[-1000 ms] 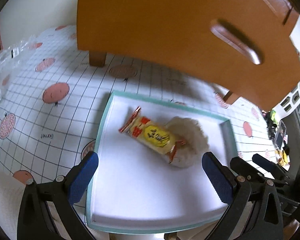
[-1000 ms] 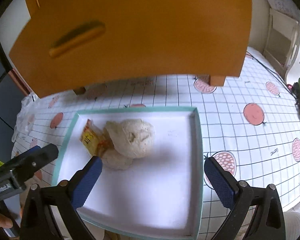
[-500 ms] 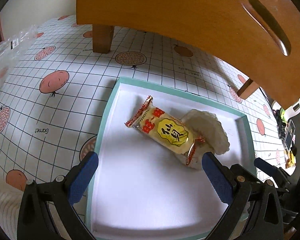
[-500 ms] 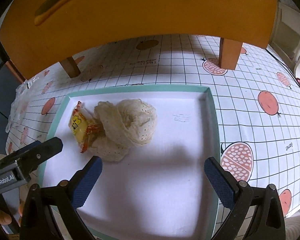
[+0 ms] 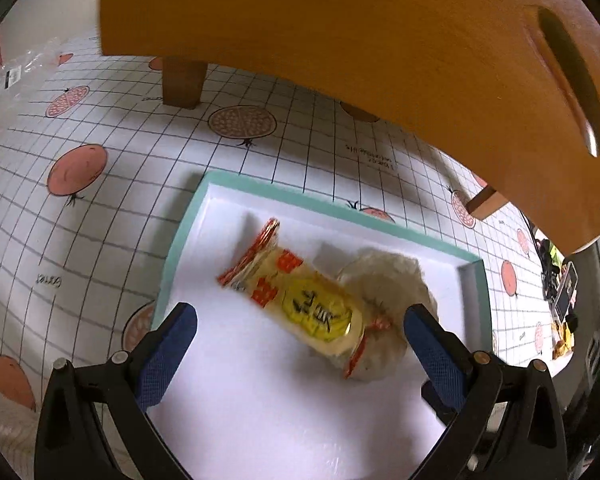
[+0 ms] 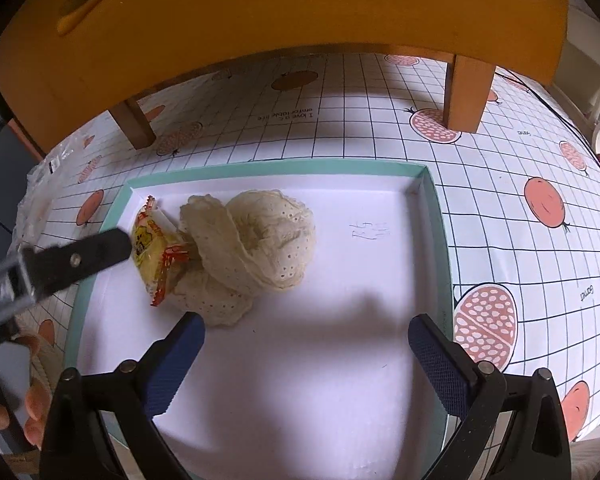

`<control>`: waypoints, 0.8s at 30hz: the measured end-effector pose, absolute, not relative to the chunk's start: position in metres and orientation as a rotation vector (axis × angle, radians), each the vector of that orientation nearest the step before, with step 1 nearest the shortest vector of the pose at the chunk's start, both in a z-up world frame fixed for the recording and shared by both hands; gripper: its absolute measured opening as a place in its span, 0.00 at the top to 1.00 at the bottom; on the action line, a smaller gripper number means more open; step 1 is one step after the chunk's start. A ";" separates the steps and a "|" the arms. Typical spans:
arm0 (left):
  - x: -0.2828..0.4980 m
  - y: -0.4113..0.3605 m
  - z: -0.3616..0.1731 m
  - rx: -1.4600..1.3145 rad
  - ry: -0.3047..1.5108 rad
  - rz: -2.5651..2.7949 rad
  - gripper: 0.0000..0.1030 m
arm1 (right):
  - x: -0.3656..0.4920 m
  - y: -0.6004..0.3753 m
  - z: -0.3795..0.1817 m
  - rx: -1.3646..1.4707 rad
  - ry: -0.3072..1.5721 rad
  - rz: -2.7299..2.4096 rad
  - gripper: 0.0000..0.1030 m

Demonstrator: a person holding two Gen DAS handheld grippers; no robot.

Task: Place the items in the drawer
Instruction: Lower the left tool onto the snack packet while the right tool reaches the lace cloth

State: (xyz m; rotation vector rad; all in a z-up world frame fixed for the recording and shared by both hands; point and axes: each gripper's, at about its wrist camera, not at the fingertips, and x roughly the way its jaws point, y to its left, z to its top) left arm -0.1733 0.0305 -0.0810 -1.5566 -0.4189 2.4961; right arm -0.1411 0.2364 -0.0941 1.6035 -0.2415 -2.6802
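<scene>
Wooden drawer unit (image 5: 360,52) above tray (image 5: 340,210), both tools (image 5: 300,334) (image 6: 306,346) spread, empty.

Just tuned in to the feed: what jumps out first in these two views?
A yellow snack packet lies in a shallow white tray with a teal rim, touching a crumpled cream lace cloth on its right. Above looms an orange wooden drawer unit on short legs, standing on a fruit-print tablecloth. The left gripper and right gripper both hover open over the tray.

One snack packet (image 5: 300,304), one lace cloth (image 6: 256,240) (bunched), one tray (image 6: 436,216), one drawer unit (image 5: 380,40).
</scene>
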 end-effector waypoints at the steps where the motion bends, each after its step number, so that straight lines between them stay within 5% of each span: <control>1: -0.176 0.032 -0.081 -1.557 -0.420 2.499 0.00 | -0.141 0.236 -0.094 1.603 -0.241 -2.682 0.00; 9: -0.196 0.030 -0.103 -1.671 -0.486 2.428 0.00 | -0.140 0.241 -0.097 1.622 -0.265 -2.692 0.00; 24: -0.183 0.025 -0.107 -1.753 -0.309 2.387 0.06 | -0.140 0.243 -0.101 1.643 -0.271 -2.689 0.00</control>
